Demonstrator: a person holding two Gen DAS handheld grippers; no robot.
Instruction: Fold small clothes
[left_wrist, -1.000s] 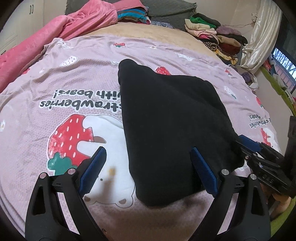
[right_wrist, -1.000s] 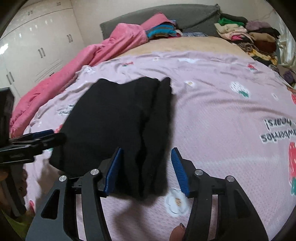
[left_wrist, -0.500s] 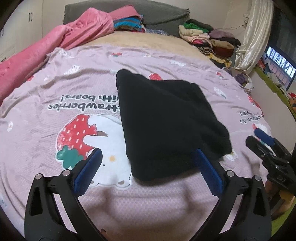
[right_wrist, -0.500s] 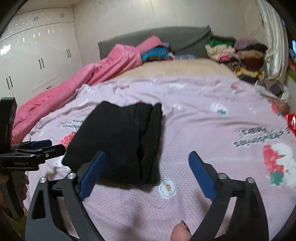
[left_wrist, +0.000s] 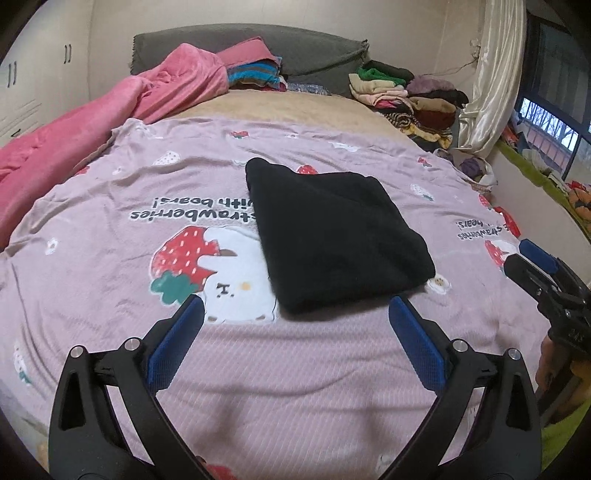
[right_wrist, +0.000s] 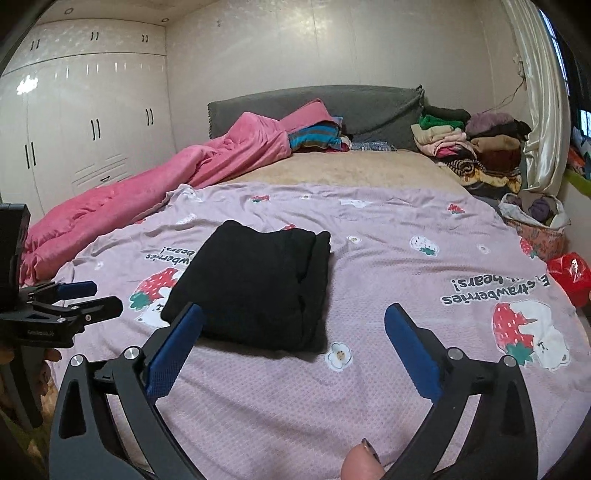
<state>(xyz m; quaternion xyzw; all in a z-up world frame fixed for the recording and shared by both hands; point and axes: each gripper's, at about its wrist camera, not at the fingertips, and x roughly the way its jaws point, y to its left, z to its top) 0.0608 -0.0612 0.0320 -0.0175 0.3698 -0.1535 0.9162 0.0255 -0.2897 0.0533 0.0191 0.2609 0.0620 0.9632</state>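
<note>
A black garment (left_wrist: 332, 236) lies folded into a thick rectangle on the pink strawberry-print sheet (left_wrist: 110, 258); it also shows in the right wrist view (right_wrist: 258, 284). My left gripper (left_wrist: 295, 325) is open and empty, held back from the garment's near edge. My right gripper (right_wrist: 293, 325) is open and empty, just short of the garment's near edge. Each gripper shows in the other's view, the right at the right edge (left_wrist: 532, 266) and the left at the left edge (right_wrist: 92, 299).
A pink blanket (right_wrist: 147, 184) lies along the bed's left side. Stacks of folded clothes (right_wrist: 461, 144) sit at the far right by the grey headboard (right_wrist: 369, 107). A bag (right_wrist: 535, 221) and a red bag (right_wrist: 570, 273) are beside the bed on the right.
Both grippers pulled back from the folded black garment and rose. The right gripper's jaws opened wider. The garment stayed folded on the sheet.
</note>
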